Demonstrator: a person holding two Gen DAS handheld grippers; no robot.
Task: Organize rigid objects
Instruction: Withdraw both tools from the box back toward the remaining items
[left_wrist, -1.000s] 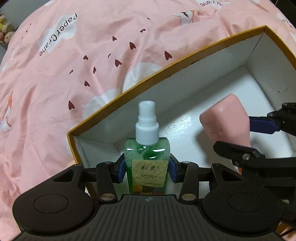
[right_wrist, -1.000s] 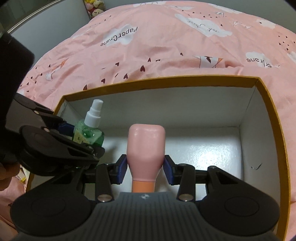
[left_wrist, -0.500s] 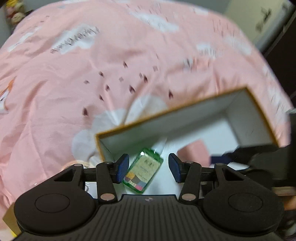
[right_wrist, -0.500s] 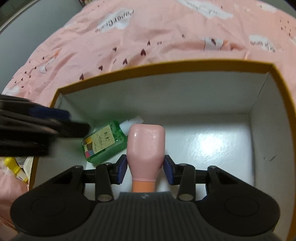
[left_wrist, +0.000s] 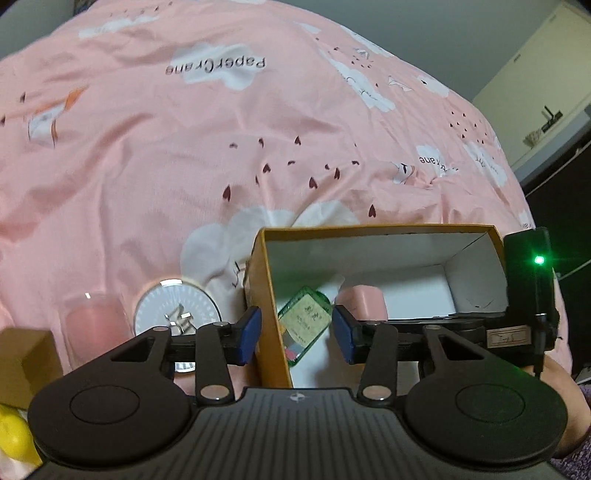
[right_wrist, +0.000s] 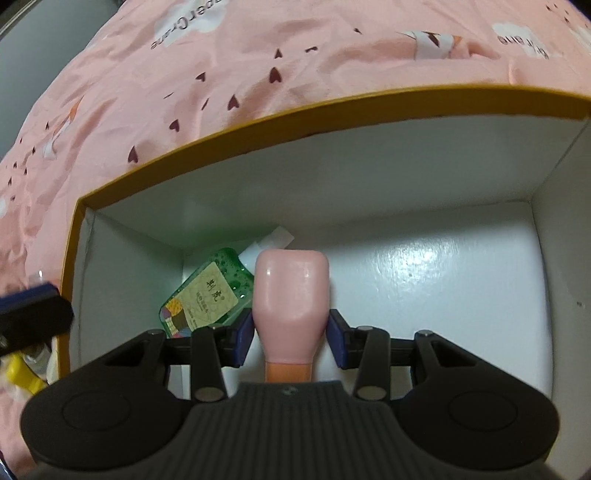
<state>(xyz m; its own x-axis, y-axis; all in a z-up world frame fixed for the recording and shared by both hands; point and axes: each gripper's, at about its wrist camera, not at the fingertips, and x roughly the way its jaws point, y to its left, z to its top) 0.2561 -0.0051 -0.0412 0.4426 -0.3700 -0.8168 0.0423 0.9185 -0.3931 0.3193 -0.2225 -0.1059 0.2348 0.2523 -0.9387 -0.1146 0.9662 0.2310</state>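
An open box with a mustard rim (right_wrist: 332, 105) and white inside lies on the pink bedspread. A green spray bottle (right_wrist: 207, 291) lies on its side in the box's left corner; it also shows in the left wrist view (left_wrist: 304, 319). My right gripper (right_wrist: 291, 332) is low inside the box, shut on a pink bottle (right_wrist: 291, 295) with an orange base. That pink bottle shows in the left wrist view (left_wrist: 364, 301). My left gripper (left_wrist: 295, 332) is open and empty, held back above the box's left wall (left_wrist: 267, 306).
Outside the box on the left lie a round white compact (left_wrist: 175, 314), a pink cup (left_wrist: 92, 325), a tan box (left_wrist: 26, 354) and a yellow object (left_wrist: 14, 439). The right gripper's body with a green light (left_wrist: 532, 295) is at the box's right.
My left gripper let go of the green spray bottle, which fell flat in the box, and pulled back out to the left. My right gripper lowered the pink bottle deeper into the box.
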